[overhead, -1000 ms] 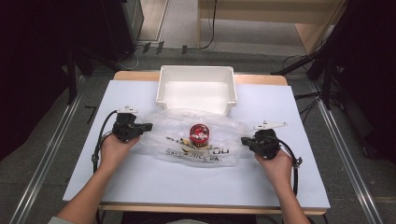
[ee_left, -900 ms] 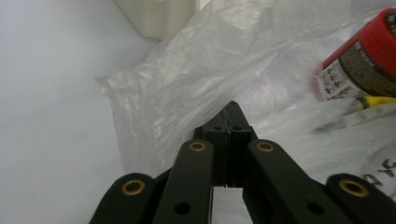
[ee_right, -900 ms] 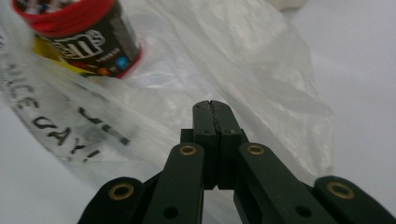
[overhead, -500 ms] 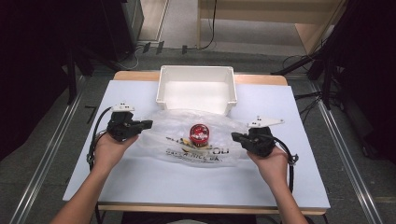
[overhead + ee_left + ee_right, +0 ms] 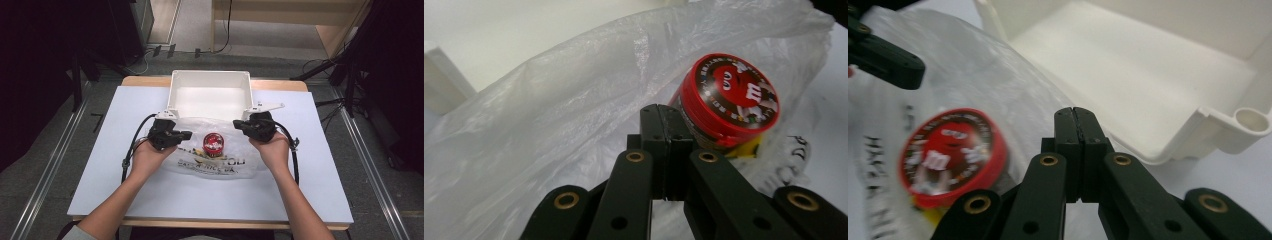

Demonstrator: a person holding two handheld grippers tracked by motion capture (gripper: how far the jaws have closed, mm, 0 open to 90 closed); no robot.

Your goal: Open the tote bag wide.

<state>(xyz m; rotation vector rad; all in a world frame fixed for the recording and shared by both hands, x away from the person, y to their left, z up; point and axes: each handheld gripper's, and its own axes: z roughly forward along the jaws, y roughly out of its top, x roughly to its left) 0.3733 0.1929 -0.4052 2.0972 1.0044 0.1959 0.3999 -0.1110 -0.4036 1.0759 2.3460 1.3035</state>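
A clear plastic bag with dark print lies on the white table, with a red M&M's can inside it. My left gripper is shut at the bag's left side, its tips pinching the thin film. My right gripper is shut the same way on the bag's right side, close to the bin. In the left gripper view the shut gripper sits just in front of the can, with the bag's film rising behind. The right gripper view has its gripper shut beside the can.
A white plastic bin stands open just beyond the bag, and its near corner is close to my right gripper. Black cables trail from both grippers over the table. Dark stands and floor rails flank the table.
Both hands have moved inward and away from me, toward the bin. The bag has bunched narrower between them and its film has lifted around the can.
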